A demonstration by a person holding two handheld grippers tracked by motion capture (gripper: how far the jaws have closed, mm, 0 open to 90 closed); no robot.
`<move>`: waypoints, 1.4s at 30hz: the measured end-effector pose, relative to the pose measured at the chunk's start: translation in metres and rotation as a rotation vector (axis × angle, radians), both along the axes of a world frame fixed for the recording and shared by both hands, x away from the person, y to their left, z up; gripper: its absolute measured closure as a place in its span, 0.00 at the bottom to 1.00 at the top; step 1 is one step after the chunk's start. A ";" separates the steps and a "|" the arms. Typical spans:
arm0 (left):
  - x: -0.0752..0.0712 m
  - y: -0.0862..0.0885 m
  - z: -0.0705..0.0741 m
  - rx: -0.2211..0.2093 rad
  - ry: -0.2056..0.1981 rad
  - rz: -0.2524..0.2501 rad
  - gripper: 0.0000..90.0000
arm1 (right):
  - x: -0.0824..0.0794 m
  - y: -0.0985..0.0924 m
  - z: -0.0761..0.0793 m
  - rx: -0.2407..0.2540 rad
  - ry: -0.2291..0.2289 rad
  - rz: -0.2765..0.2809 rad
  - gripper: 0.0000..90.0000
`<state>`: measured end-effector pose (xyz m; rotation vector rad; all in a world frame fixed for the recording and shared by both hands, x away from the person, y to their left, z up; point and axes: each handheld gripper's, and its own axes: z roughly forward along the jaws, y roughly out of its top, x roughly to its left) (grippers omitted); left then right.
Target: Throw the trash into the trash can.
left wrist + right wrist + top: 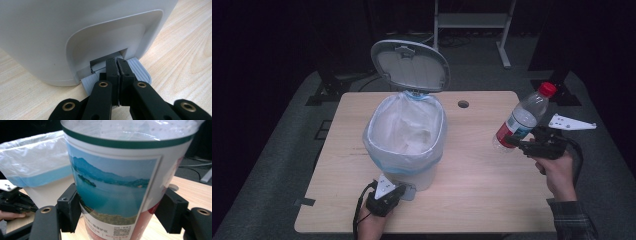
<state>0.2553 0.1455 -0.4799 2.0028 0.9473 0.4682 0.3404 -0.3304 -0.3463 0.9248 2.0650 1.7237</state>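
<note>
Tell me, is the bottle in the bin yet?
Not yet. Done: the bin's lid stands open, because the shut left gripper presses down on the pedal. In hand: the right gripper holds the bottle in the air, off to the side of the bin. Left: carry it over the bag and let go.

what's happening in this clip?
A person is about to bin a bottle. The left claw, shut, presses the pedal at the foot of the bin, and the lid stands open over the white liner. The right claw is shut on the bottle, with its red cap tilted up, held above the table to the right of the bin. The bottle is not yet over the opening.
</note>
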 end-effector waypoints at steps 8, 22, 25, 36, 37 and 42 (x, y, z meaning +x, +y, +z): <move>0.000 0.000 0.000 -0.004 0.001 0.001 0.99 | -0.001 0.008 0.009 0.040 -0.008 0.048 0.33; 0.000 0.000 0.000 0.001 0.001 -0.001 0.99 | -0.004 0.027 0.025 0.069 -0.030 0.116 0.33; 0.000 0.000 0.000 0.001 0.001 -0.001 0.99 | -0.006 0.031 0.029 0.072 -0.037 0.126 0.32; 0.000 0.000 0.000 0.001 0.001 0.000 0.99 | -0.008 0.047 0.041 0.094 -0.050 0.185 0.32; 0.000 0.000 0.000 0.001 0.000 0.000 0.99 | -0.008 0.049 0.043 0.099 -0.051 0.188 0.32; 0.000 0.000 0.000 0.000 0.001 0.000 0.99 | -0.009 0.058 0.050 0.110 -0.066 0.211 0.32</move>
